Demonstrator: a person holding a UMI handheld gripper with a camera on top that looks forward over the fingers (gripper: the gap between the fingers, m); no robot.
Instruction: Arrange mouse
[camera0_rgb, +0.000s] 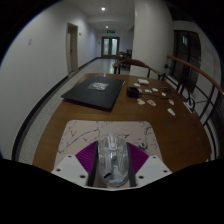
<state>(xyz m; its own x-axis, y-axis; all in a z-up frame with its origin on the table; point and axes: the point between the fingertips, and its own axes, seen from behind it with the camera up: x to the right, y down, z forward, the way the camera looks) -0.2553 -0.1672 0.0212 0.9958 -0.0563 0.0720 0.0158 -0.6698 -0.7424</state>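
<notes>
A clear, see-through mouse (112, 160) sits between my gripper's (112, 166) two fingers, whose purple pads (87, 158) press on it from both sides. It is held just above the near edge of a pale patterned mouse mat (110, 132) on the wooden table (150, 110). The mouse's nose points away from me along the fingers.
A closed black laptop (93, 92) lies beyond the mat on the left. Small white items (150, 92) are scattered on the table's right part. A chair (125, 62) stands at the far end, and a corridor with doors runs beyond.
</notes>
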